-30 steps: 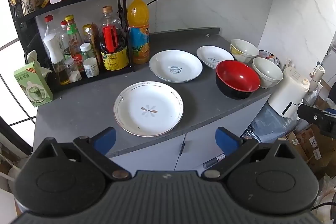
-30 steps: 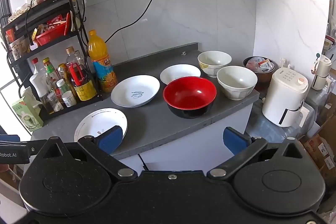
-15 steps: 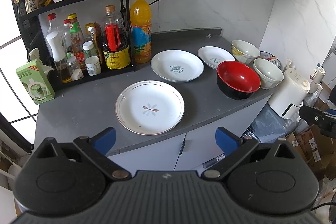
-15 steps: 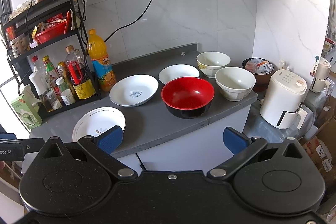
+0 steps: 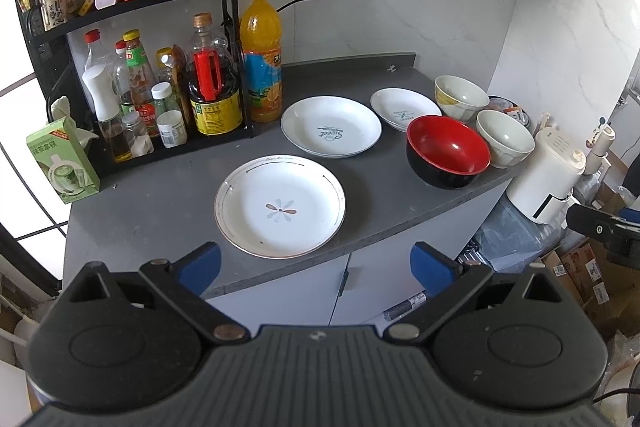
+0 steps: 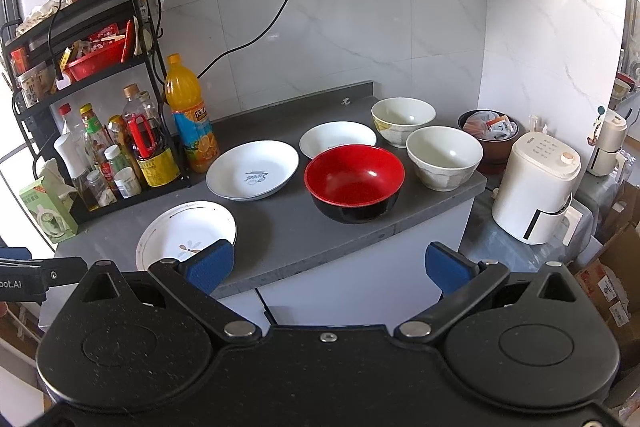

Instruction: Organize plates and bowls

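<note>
Looking along your left gripper [image 5: 314, 261], the flower plate [image 5: 280, 206] lies dead ahead and just beyond the jaws, at the near edge of the worktop [image 5: 160, 195] — this is the piece your left hand is nearer to. The jaws stand wide apart with nothing between them, and the plate's near rim sits roughly centred in that gap. A plate has no long axis to line up with, so what matters is its flat lie: you would have to come in low and take the near rim edge-on.

Your right gripper [image 6: 330, 267] is likewise spread open and empty, held back from the worktop's front edge. From it, the red bowl [image 6: 354, 183] lies straight ahead, with a white bowl [image 6: 444, 157] just right of it and a second white bowl [image 6: 402, 121] further back. The flower plate shows only at the far left there, partly behind the left pad.

The other two plates sit further in: the lettered plate [image 5: 331, 131] beyond the flower plate and slightly right, beside the orange bottle [image 5: 261, 57], and the small plate [image 5: 404, 109] right of that, its near edge hidden behind the red bowl. Nothing is stacked yet — my reading is plates to your left hand, bowls to your right.
</note>
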A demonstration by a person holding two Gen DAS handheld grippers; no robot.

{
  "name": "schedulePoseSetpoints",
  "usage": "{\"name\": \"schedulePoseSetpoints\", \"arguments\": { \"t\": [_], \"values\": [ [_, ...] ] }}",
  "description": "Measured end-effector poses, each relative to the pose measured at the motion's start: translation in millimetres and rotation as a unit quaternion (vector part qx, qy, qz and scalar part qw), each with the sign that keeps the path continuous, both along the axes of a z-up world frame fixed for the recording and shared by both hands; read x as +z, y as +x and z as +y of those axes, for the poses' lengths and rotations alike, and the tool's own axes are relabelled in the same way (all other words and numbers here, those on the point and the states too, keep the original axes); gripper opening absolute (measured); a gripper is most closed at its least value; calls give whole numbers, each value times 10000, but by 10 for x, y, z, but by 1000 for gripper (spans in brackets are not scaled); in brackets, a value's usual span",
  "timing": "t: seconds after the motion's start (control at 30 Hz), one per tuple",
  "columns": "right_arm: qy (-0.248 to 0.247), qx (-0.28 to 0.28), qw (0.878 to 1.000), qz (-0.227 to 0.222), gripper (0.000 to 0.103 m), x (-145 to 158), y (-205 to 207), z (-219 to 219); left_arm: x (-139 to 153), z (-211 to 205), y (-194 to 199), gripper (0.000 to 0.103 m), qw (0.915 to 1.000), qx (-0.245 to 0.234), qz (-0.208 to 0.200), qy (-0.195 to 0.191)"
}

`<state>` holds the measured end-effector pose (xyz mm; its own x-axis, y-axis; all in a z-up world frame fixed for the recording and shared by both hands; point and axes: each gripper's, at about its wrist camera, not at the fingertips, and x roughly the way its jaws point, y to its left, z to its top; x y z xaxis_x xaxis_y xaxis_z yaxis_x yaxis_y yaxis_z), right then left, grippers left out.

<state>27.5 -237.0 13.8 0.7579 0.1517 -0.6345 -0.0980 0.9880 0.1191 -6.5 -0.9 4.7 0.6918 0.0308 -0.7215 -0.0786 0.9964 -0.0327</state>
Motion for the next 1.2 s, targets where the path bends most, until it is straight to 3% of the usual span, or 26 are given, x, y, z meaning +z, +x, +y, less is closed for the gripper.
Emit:
{"name": "schedulePoseSetpoints", "arguments": {
  "t": [1.2],
  "values": [
    [106,216,9997,-63,103,5,56,-147,34,-95,37,100,9998,203,-36,7]
  ]
}}
